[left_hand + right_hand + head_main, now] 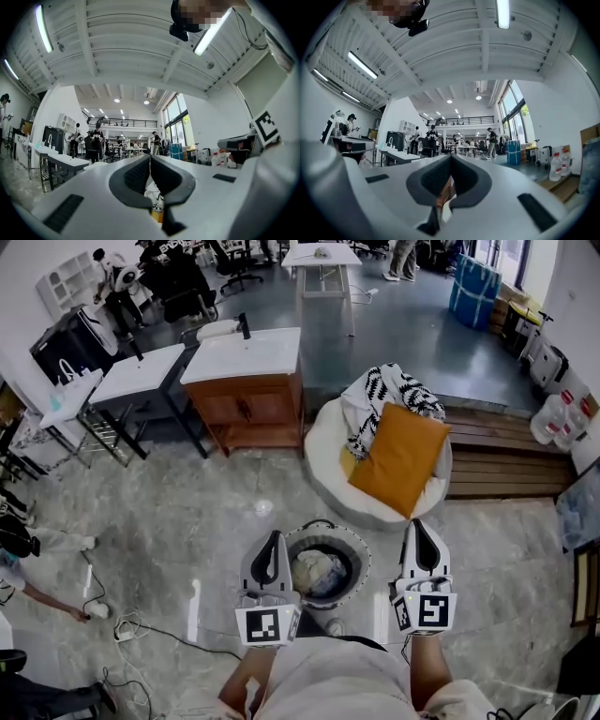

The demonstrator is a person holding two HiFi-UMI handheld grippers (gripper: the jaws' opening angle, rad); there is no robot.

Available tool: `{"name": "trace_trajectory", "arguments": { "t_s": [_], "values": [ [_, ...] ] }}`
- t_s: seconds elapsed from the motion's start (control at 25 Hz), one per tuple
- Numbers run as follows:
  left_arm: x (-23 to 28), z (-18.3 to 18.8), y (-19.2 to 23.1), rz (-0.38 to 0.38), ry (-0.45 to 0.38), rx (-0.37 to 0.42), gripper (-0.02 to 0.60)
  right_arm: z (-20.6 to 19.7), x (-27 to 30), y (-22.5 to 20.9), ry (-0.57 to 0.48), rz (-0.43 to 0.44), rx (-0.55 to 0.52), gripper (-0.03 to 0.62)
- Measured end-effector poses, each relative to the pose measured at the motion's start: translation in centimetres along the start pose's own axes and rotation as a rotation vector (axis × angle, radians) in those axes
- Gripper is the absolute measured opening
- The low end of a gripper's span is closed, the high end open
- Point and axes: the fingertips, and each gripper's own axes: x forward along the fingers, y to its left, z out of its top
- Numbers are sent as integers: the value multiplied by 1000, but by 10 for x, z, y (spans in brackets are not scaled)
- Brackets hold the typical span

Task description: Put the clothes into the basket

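Left claw [274,540] and right claw [418,528] both closed, nothing gripped; basket [364,559] flanked between them, clothes [317,570] piled inside

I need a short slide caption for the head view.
Shut left tongs and right tongs flank a basket holding clothes.

Between the smooth, matt white plastic left gripper [273,538] and right gripper [417,526], with their ribbed dark pads [133,178], the round dark basket [362,563] holds crumpled pale cloth [317,570]. The grey marbled floor [187,521] beneath them is glossy. Ahead of the right gripper, the orange square cushion [398,457] looks like matt fabric.
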Motion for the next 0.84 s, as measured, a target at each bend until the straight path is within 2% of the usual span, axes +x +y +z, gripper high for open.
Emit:
{"name": "trace_trajectory", "arguments": {
  "t_s": [0.24,0.84],
  "values": [
    [-2,0,-5,-13,1,23,8,-1,-1,0,1,4,-27,-12],
    [-14,7,-12,-14,-5,24,8,4,-16,-5,-1,-13,-19,-12]
  ]
}}
